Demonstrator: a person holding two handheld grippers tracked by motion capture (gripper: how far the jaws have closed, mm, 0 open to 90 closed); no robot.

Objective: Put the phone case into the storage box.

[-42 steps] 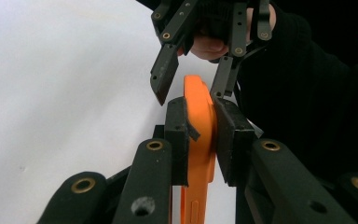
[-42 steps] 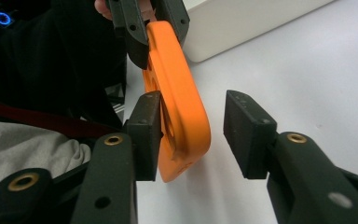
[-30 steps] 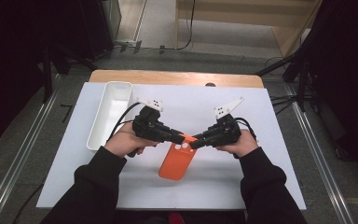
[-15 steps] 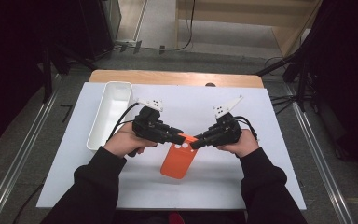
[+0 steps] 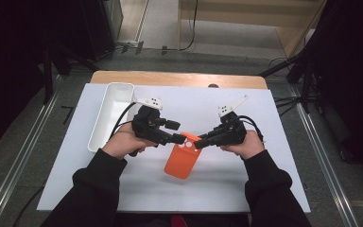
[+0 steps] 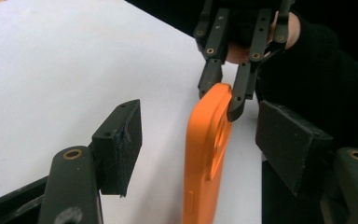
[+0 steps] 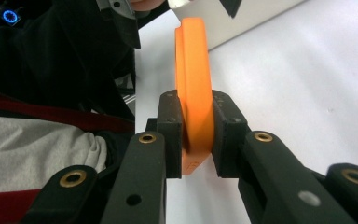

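An orange phone case [image 5: 182,160] is tilted up off the white sheet, its far end raised. My right gripper [image 5: 200,141] is shut on that raised end; in the right gripper view the pads [image 7: 169,135] squeeze the case [image 7: 192,70] edge-on. My left gripper [image 5: 181,138] is open, and its jaws stand wide on either side of the case [image 6: 208,154] without touching it. The left gripper view also looks across at the right gripper [image 6: 223,93] clamped on the case's far corner.
A long white tray [image 5: 113,111] lies on the sheet to the left of my left hand. The white sheet [image 5: 274,179] covers a wooden table [image 5: 179,78]. Metal rails run along the floor on both sides.
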